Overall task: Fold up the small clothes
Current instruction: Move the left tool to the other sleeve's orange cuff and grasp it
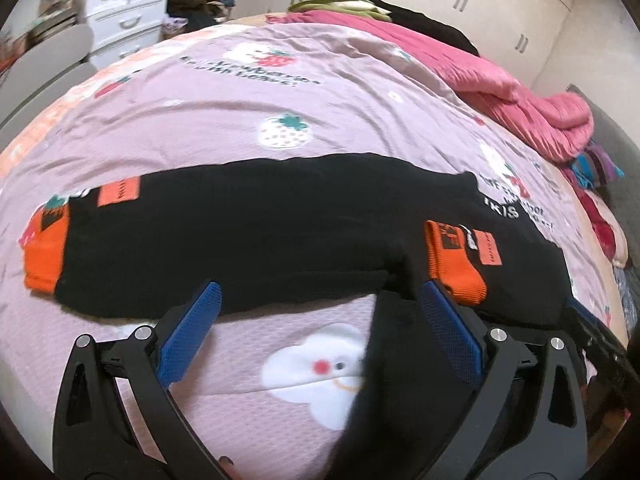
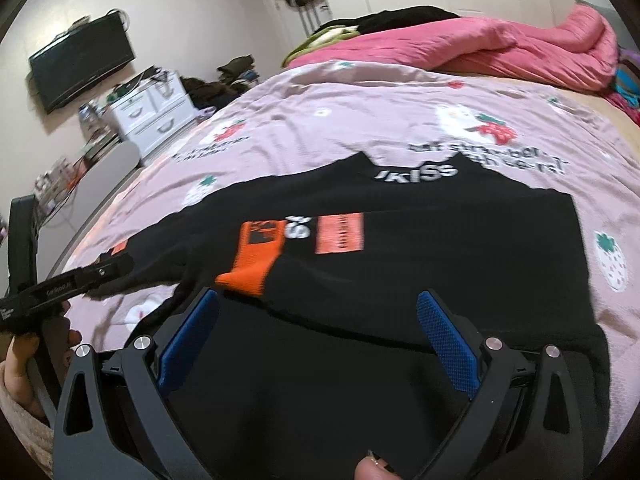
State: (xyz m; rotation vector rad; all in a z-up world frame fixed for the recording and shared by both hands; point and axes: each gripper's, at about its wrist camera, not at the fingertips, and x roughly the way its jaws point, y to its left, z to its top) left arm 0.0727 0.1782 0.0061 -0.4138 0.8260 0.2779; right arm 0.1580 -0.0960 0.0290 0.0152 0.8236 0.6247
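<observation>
Blue-padded fingers (image 1: pixel 192 336) of the left gripper (image 1: pixel 320 320) stand spread as wide as they go with nothing clamped; between them lies bare pink quilt (image 1: pixel 240 400) and, against the inner side of the right-hand pad, a dark flap of the black top (image 1: pixel 280 220) hanging close to the lens. Whether that flap touches the pad I cannot tell. Just ahead of the fingertips runs the garment's near edge, and beyond the right fingertip sits one orange cuff (image 1: pixel 452 264), its sleeve already laid in over the body. Far off to the left of the gripper the other orange cuff (image 1: pixel 42 256) lies out flat at the end of its sleeve.

From the right wrist view, the right gripper (image 2: pixel 320 312) is likewise wide apart and holds nothing; black cloth fills the gap beneath it, and the folded-in cuff rests just ahead of its left fingertip. The left gripper's black body shows well off to its left, held in a hand (image 2: pixel 24 360).

As I judge it, one sleeve is folded in and released, and the second sleeve is still to do. The next move calls for carrying the left gripper out to the far cuff, pinching it cleanly through both layers, and drawing it across the body without dragging the top out of square.
</observation>
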